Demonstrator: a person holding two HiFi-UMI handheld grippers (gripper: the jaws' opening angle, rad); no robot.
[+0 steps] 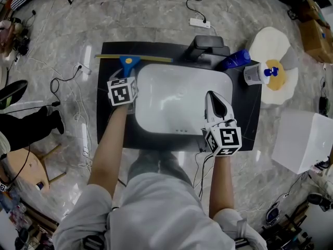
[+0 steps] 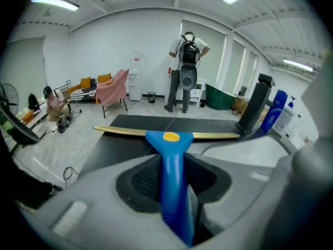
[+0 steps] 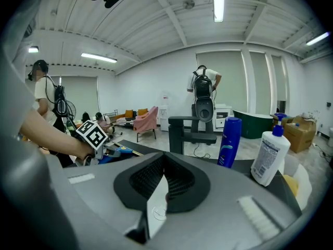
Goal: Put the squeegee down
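The squeegee (image 1: 151,59) has a blue handle (image 2: 173,165) and a long yellow blade (image 2: 125,132). Its blade lies along the far left edge of the black countertop (image 1: 106,119), just behind the white sink basin (image 1: 177,98). My left gripper (image 1: 127,73) is shut on the blue handle, which runs straight out between its jaws in the left gripper view. I cannot tell whether the blade rests on the counter. My right gripper (image 1: 217,102) hovers over the right side of the basin; its jaws (image 3: 162,184) meet with nothing in them.
A black faucet (image 1: 208,47) stands behind the basin, with a blue bottle (image 1: 237,60) and a white pump bottle (image 1: 257,73) to its right. A white box (image 1: 304,139) sits on the floor at right. Cables and a power strip (image 1: 200,22) lie around the table.
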